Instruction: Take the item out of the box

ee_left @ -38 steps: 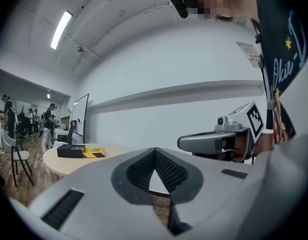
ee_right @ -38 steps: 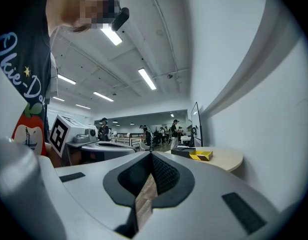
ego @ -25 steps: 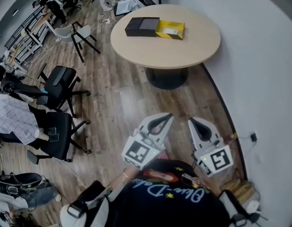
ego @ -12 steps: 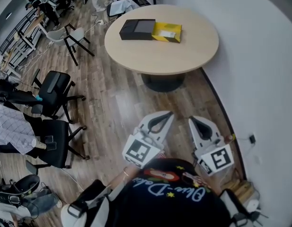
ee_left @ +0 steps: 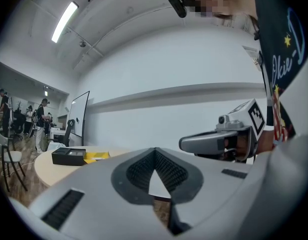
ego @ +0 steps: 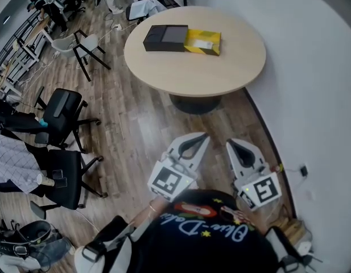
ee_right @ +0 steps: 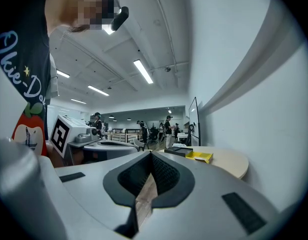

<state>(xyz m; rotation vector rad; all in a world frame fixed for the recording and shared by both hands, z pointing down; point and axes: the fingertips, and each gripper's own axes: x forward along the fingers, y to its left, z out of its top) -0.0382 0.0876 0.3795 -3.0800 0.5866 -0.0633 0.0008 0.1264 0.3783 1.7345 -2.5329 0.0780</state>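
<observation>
On the table's (ego: 212, 75) far edge sits the black box (ego: 165, 38), yellow tray (ego: 203, 41) slid out. Left gripper (ego: 201, 137) and right gripper (ego: 231, 144) are well apart from it, jaws pressed together, empty. Suggest: close in, spread jaws, brace box, then lift.

A round table (ego: 195, 73) stands at the far middle of the room, close beside the wall (ego: 312, 84) on the right. On the table's far half lies a box (ego: 165, 38), with a tray (ego: 203, 41) touching the box's right end. Across the floor (ego: 141, 118) to the left, a chair (ego: 79, 43) stands far off, an office chair (ego: 61, 108) stands nearer, and a second office chair (ego: 70, 172) nearer still. Nearest of all, well apart from the table, the left gripper (ego: 201, 136) and the right gripper (ego: 229, 143) sit side by side without touching, just before the person (ego: 203, 238), both pointing toward the table.
</observation>
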